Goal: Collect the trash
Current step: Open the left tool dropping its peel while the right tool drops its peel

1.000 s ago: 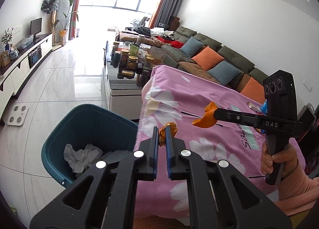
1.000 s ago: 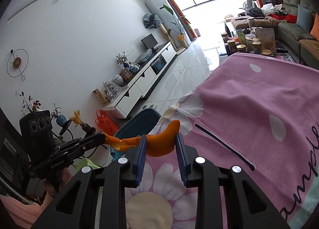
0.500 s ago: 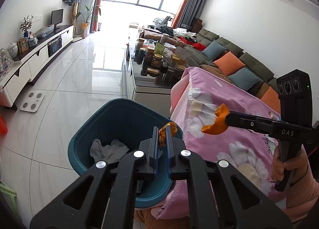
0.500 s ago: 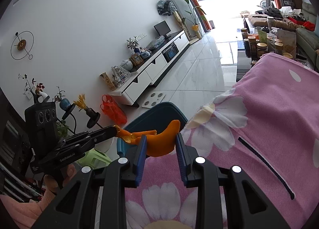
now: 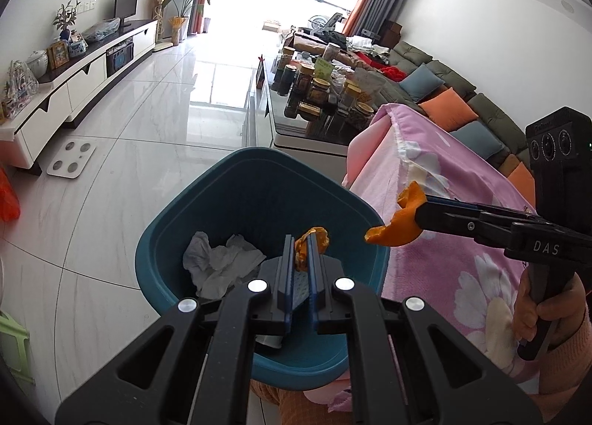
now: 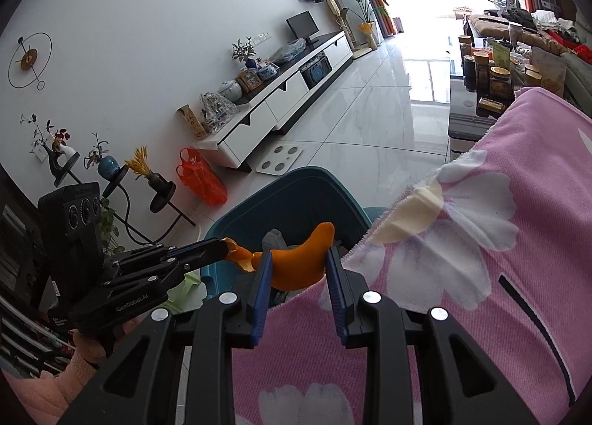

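Left wrist view: the left gripper [image 5: 300,253] has its jaws pressed together on a small crumpled scrap of orange peel [image 5: 312,241], held directly over the open mouth of the teal plastic waste bin [image 5: 255,203], which already contains white crumpled tissue [image 5: 218,264]. To the right, the right gripper [image 5: 416,212] carries a larger curved strip of orange peel [image 5: 401,217] just short of the bin's rim, above the edge of the pink flowered blanket [image 5: 455,251].

Right wrist view: the larger curved strip of orange peel [image 6: 299,264] sits between the blue pads, jaws clamped on its thick middle, though the far pad's contact is partly hidden, so the grip may be looser than it looks. The left gripper [image 6: 231,253] shows at the left with its scrap over the bin [image 6: 281,199].

Both peels look light, limp and slightly springy, with a waxy skin; a hold across the broad middle suits them, since thin edges would likely tear or slip out. They should drop freely once released.
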Demonstrator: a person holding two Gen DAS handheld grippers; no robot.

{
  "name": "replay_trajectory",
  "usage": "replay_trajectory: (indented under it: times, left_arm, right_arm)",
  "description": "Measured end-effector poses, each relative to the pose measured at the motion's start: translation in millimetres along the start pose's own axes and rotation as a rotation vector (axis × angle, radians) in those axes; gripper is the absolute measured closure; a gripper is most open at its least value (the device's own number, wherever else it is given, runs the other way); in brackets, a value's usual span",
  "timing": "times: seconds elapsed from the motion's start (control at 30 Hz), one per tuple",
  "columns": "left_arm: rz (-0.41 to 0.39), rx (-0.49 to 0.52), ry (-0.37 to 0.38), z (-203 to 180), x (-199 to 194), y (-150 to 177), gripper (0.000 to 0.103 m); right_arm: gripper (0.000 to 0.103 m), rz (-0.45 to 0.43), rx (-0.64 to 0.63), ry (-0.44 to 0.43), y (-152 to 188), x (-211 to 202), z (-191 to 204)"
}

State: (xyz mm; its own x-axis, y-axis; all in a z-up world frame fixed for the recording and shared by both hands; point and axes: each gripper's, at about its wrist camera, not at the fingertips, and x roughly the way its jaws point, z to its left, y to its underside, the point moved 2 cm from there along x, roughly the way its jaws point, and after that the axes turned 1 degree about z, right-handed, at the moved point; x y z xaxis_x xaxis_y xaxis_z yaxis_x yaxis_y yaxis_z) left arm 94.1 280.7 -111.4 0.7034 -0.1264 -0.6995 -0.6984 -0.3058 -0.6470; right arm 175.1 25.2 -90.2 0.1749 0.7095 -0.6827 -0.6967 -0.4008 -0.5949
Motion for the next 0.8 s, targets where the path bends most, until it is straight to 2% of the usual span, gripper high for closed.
replay_trajectory:
  times: [0.37,0.63,0.8]
  left_arm:
    - [0.033,-0.025,-0.025,4,27,3,0.095]
    - [0.035,-0.054,-0.017,9,33,8,0.087]
    - [0.002,-0.037,0.000,-1,21,8,0.072]
  right_arm:
    - [0.074,0.049,-0.008,0.027,-6,24,6]
    - [0.071,0.017,0.021,0.007,1,7,-3]
    - [0.064,-0.026,0.033,-0.021,6,-16,-8]
